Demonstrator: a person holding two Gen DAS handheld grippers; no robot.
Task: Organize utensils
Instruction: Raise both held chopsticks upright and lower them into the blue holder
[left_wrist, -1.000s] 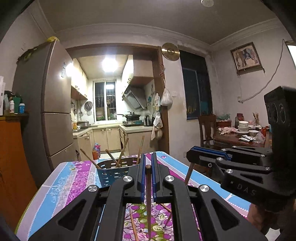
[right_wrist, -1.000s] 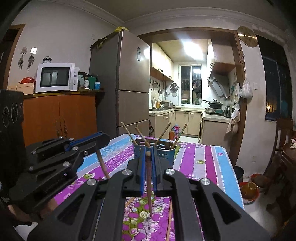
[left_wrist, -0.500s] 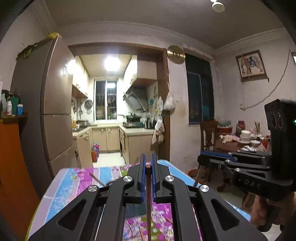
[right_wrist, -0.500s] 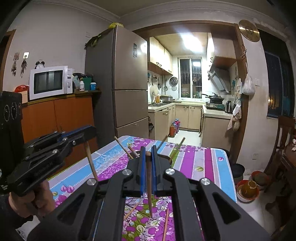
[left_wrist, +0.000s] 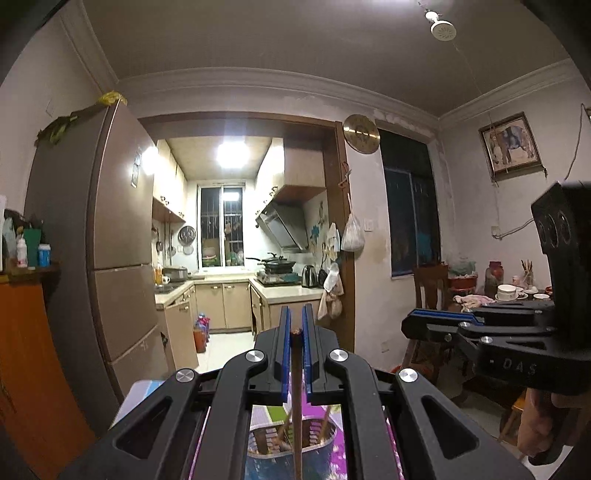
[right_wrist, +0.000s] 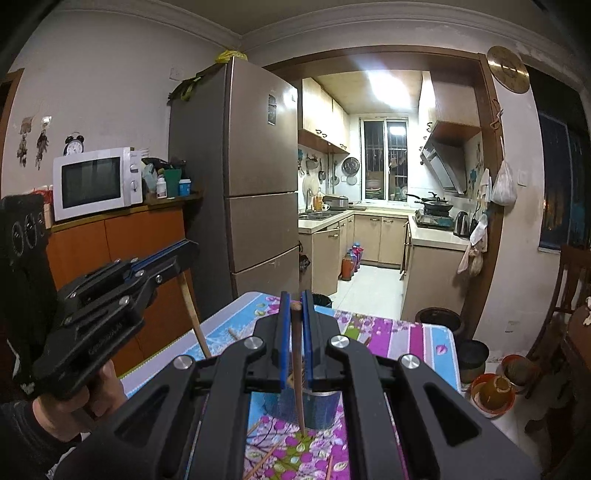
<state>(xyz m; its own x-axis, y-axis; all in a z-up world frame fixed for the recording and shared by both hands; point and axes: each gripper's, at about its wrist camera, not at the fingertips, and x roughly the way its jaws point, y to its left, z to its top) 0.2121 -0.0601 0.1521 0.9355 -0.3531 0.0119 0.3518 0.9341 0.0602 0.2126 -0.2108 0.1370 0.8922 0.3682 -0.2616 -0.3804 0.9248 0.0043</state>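
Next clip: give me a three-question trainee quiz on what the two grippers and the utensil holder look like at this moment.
1. True or false: each gripper is shut on one chopstick.
2. Where do the held chopsticks hang? A) lying flat on the table B) pointing down, above the table
3. What already stands in the metal holder?

Key:
1. True: left gripper and right gripper each clamp one chopstick.
2. B.
3. Other chopsticks.

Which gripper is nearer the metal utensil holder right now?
Left. The left gripper hangs right above the metal utensil holder; the right gripper sits short of it, its chopstick tip over the tablecloth.
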